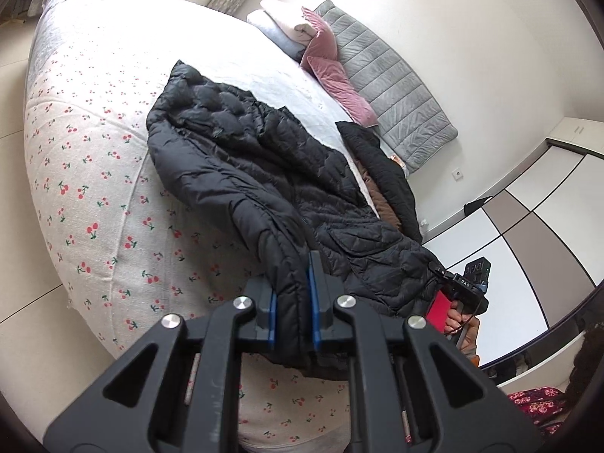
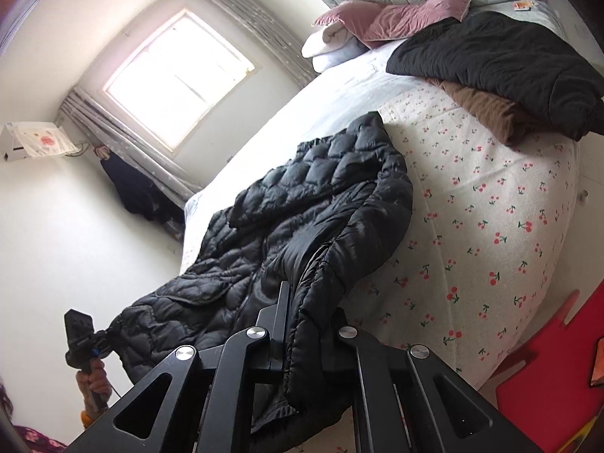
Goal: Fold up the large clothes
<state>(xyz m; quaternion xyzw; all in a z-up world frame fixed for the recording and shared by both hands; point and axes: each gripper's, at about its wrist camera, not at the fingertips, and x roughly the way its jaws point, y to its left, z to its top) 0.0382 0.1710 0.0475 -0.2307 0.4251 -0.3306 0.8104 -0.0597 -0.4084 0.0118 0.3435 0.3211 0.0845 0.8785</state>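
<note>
A black puffer jacket (image 1: 264, 188) lies stretched across the bed (image 1: 83, 173), over its cherry-print sheet, with the near end hanging off the edge. The left gripper (image 1: 292, 294) is closed on a fold of the jacket's hem. The right gripper (image 2: 302, 324) pinches another part of the same edge. A second dark coat (image 2: 509, 60) rests near the pink pillows (image 2: 396, 19).

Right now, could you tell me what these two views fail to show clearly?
- Left wrist view: the black puffer jacket hem is covered by the left gripper.
- Right wrist view: the right gripper pads are buried in jacket fabric.
- Brown garment: mostly hidden under the black folded garment.
- Small item by the headboard: too small to identify.
</note>
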